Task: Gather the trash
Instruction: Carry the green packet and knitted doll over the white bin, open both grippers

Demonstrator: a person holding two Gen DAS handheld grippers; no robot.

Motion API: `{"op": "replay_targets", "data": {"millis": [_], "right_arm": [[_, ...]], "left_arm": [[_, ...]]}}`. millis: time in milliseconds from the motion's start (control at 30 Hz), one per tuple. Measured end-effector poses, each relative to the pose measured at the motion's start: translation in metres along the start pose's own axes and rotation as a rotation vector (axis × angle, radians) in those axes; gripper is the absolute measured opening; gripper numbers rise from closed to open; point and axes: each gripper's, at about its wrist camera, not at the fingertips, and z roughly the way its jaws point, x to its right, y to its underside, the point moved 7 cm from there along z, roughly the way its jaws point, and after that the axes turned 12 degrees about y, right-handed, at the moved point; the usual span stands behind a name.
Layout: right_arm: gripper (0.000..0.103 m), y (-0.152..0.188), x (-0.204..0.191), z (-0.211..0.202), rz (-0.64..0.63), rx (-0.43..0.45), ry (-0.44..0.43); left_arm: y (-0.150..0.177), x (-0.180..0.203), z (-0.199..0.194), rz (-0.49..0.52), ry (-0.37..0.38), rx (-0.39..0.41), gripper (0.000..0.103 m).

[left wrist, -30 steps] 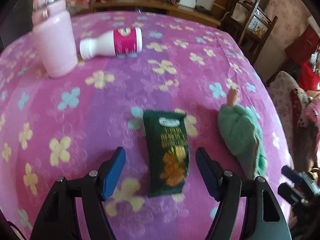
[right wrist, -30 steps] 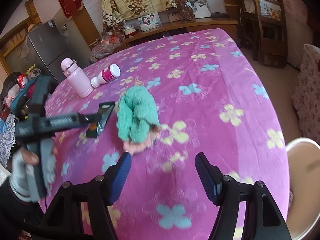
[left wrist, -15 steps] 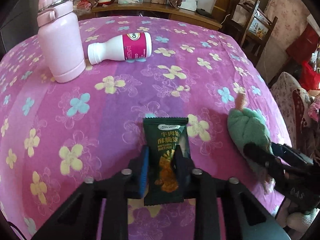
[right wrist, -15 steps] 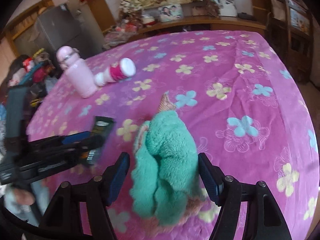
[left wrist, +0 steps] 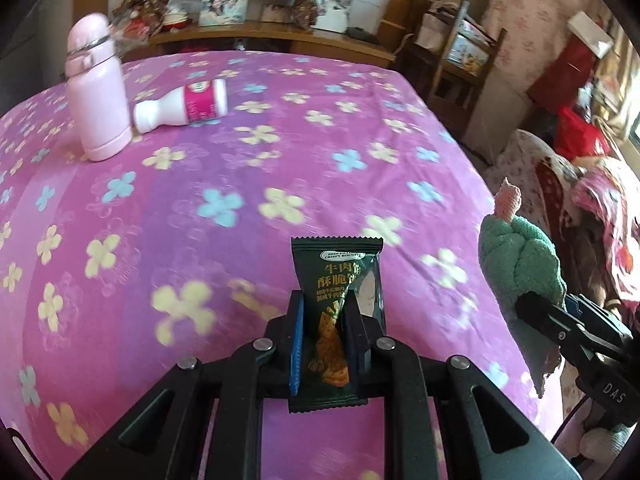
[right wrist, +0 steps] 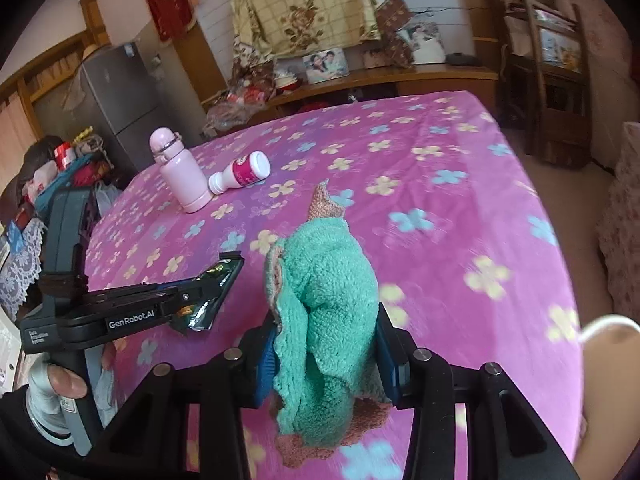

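Note:
My left gripper is shut on a dark green snack wrapper and holds it above the pink flowered tablecloth. The wrapper also shows in the right wrist view, clamped in the left gripper. My right gripper is shut on a teal fluffy cloth with a pink-brown lining, lifted off the table. The cloth also shows in the left wrist view, held by the right gripper at the right edge.
A pink flask stands at the far left of the table, with a white and pink bottle lying beside it. A white bin rim shows at the lower right. Wooden chairs stand beyond the table's right edge.
My left gripper closed on the wrapper and lifted it. My right gripper moved over the teal cloth, closed on it and raised it off the table.

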Motion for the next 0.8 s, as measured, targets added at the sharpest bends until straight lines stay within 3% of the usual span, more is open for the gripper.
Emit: {"op": "replay_targets", "data": {"millis": [300, 800], "right_arm": [[0.045, 0.029, 0.043, -0.041, 0.055, 0.019, 0.061], [0.045, 0.057, 0.101, -0.082, 0.163, 0.044, 0.126]], "left_arm": [[0.023, 0.066, 0.002, 0.098, 0.028, -0.012, 0.019], [0.041, 0.138, 0.011, 0.201, 0.072, -0.029, 0.019]]}}
